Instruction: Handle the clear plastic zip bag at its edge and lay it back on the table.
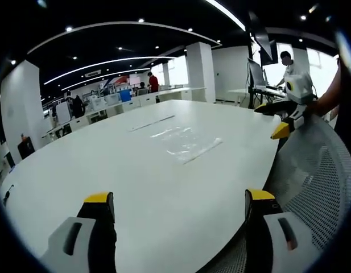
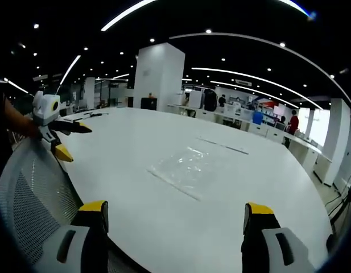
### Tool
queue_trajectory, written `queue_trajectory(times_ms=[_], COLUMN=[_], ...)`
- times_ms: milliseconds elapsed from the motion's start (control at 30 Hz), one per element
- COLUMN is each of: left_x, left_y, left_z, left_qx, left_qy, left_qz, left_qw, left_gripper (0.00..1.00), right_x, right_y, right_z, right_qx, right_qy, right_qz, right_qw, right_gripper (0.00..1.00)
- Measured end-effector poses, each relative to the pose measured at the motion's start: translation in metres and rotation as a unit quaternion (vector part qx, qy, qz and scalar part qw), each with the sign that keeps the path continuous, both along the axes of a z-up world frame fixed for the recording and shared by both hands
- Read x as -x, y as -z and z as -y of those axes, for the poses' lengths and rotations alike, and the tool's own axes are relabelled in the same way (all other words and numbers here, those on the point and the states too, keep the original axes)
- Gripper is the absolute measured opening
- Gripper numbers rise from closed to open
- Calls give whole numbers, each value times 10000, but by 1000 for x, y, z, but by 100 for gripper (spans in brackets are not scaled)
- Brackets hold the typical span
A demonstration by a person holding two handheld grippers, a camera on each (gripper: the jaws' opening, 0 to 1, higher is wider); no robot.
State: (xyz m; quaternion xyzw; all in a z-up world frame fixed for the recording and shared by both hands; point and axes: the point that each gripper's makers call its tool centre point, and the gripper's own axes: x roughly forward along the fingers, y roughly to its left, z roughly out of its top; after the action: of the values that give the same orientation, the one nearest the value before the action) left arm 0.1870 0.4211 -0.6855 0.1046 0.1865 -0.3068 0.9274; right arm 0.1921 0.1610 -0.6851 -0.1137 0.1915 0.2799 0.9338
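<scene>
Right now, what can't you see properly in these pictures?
- Zip bag: clear on the white table, so its zip edge is too faint in both views.
- Mesh chair: cut off by the left gripper view's edge.
- People far behind: too small.
</scene>
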Motion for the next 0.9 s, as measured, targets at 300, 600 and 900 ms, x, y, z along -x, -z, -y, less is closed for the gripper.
queue_trajectory(times_ms=[300, 600, 900], left_x=[1, 1, 1], left_y=[-1, -2, -3], left_z=[1, 0, 3], left_qx=[-47, 11, -3], left_qy=[39, 23, 57], left_qz=[32, 37, 2], left_qw=[10000, 10000, 10000], left_gripper=[94, 95, 93], right_x=[0, 0, 0], right_y=[0, -1, -1], right_z=[0, 1, 1], right_qx=[-6, -9, -23], right_qy=[14, 25, 36], right_qz=[3, 7, 12], right_qw=[10000, 10000, 10000], right_gripper=[100, 100, 100])
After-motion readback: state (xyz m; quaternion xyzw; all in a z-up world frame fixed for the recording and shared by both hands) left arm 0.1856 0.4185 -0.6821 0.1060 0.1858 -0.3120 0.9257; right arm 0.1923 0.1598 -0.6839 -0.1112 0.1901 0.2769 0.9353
